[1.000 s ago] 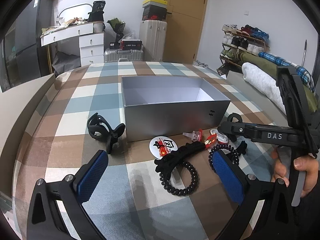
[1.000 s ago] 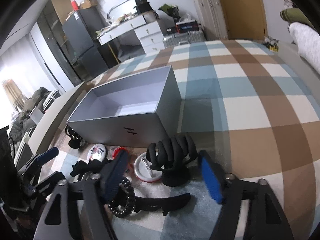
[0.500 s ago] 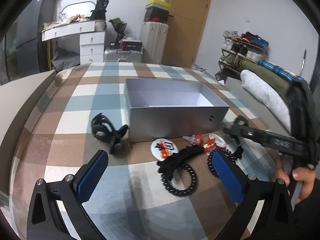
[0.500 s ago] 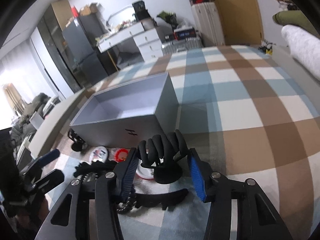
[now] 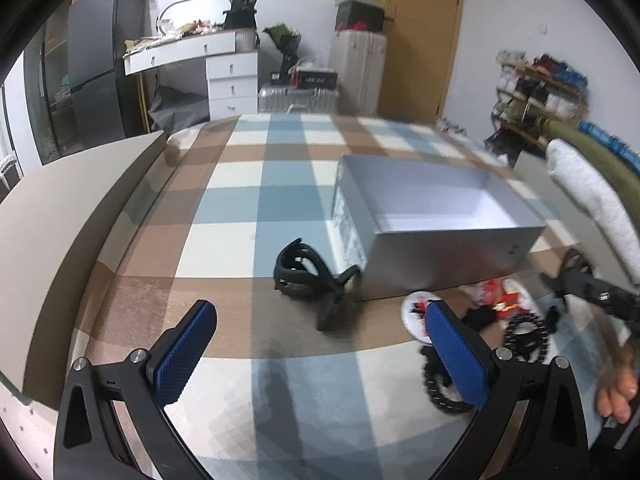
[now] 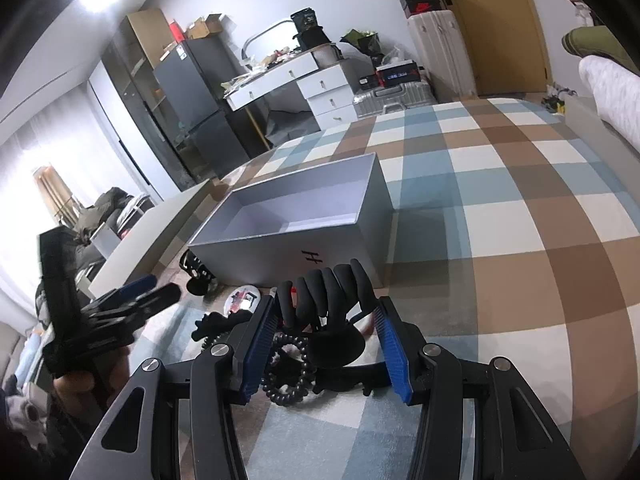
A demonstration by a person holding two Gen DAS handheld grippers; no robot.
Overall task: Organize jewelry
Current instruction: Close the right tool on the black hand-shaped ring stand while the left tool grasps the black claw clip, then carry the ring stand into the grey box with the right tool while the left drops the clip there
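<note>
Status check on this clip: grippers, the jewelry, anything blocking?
Right gripper shut on black hand stand. Left gripper open, holding nothing. Grey box open, nothing visible inside. Bead bracelet under the stand.

open grey box [image 6: 304, 216] (empty) beside black beads [image 6: 286, 376]

Plaid blanket [image 5: 248, 200], fridge [image 5: 100, 64], white desk [image 5: 224, 68], suitcases [image 5: 360, 72], shoe rack [image 5: 536, 88].

home bedroom, looking lived-in: checked bedspread [image 5: 280, 200] covering the bed, white drawer desk [image 5: 230, 76] with mirror [image 5: 192, 10], suitcases [image 5: 358, 76], shoe rack [image 5: 536, 88], dark fridge [image 5: 100, 68], wooden door [image 5: 420, 36] showing behind.
</note>
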